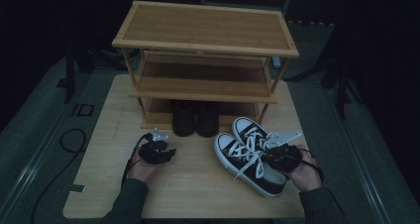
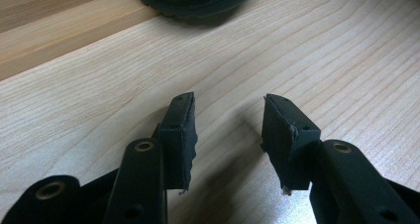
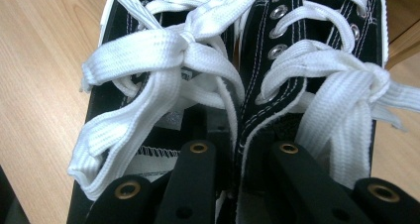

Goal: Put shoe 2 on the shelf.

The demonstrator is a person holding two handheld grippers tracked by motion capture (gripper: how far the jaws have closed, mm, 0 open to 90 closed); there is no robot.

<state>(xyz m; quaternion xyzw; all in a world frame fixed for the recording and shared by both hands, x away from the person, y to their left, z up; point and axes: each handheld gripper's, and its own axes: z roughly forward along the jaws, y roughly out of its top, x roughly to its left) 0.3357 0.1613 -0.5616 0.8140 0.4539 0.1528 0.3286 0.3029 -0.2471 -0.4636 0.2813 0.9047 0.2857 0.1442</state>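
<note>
Presently on wooden table (image 1: 198,189): pair of black sneakers (image 1: 250,157) with white laces (image 3: 163,55), right of centre, before bamboo shoe rack (image 1: 205,45). Right gripper (image 1: 283,157) clamped on both shoes' inner collars, one jaw inside each; soles apparently just off the table, dim view. Left gripper (image 2: 228,135) parted, holding nothing, low over bare wood. Black boots (image 1: 195,117) on rack's bottom shelf.
</note>
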